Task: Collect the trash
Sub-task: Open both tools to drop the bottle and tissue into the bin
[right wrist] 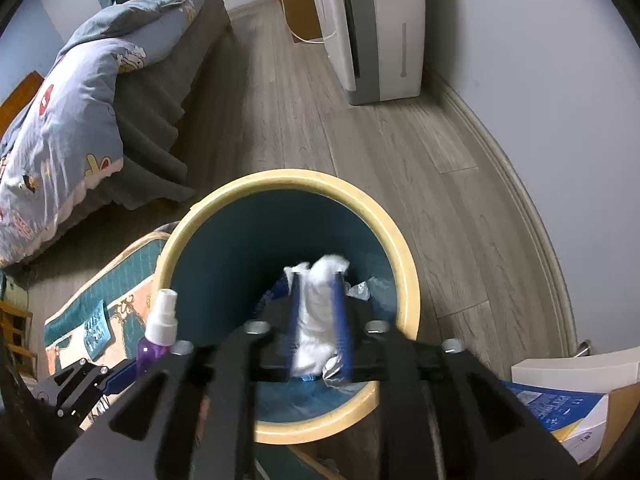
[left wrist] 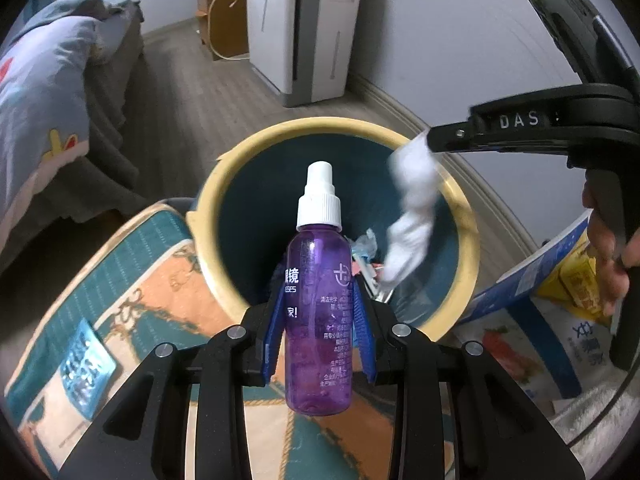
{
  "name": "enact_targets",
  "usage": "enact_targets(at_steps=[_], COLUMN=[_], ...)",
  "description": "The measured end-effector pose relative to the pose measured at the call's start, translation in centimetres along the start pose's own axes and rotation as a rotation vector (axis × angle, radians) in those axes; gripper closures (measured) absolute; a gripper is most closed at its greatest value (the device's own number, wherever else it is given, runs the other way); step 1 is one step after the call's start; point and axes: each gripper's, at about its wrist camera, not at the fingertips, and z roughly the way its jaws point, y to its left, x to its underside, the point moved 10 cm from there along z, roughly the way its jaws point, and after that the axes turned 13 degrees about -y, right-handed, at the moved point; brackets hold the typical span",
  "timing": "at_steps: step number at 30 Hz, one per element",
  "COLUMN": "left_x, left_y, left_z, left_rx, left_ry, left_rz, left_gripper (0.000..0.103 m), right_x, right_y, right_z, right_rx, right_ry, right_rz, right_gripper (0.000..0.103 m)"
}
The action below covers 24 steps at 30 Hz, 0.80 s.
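Here your left tool (left wrist: 320, 320) clamps the purple spray bottle (left wrist: 319, 312) over the yellow-rimmed bin (right wrist: 404, 248) on grey wood floor (right wrist: 360, 140); your right tool (right wrist: 320, 312), jaws parted, loosely flanks white tissue (right wrist: 316, 320).

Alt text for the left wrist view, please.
The left gripper clamps an upright purple spray bottle over a yellow-rimmed bin. At right, white tissue hangs blurred from the right gripper above the bin, beside a patterned cushion.

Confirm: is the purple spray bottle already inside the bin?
No. The spray bottle sits clamped in the left tool, held above the bin.
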Motion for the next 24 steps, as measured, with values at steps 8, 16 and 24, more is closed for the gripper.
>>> enact_targets(at_steps=[8, 16, 24], left_x=[-0.3, -0.7, 0.1], left_y=[0.9, 2.3, 5.2], left_z=[0.5, -0.8, -3.5], left_rx=[-0.042, -0.071, -0.157], left_ry=[-0.005, -0.038, -0.064], left_rz=[-0.013, -0.04, -0.018], left_gripper=[0.066, 0.036, 0.01], right_x=[-0.2, -0.7, -1.1], right_y=[-0.1, 0.7, 2.8], right_z=[-0.1, -0.7, -1.3], right_rx=[0.002, -0.004, -0.007], right_ry=[-0.008, -0.025, -0.032], right_rz=[0.023, 0.021, 0.011], right_gripper=[0.045, 0.024, 0.006])
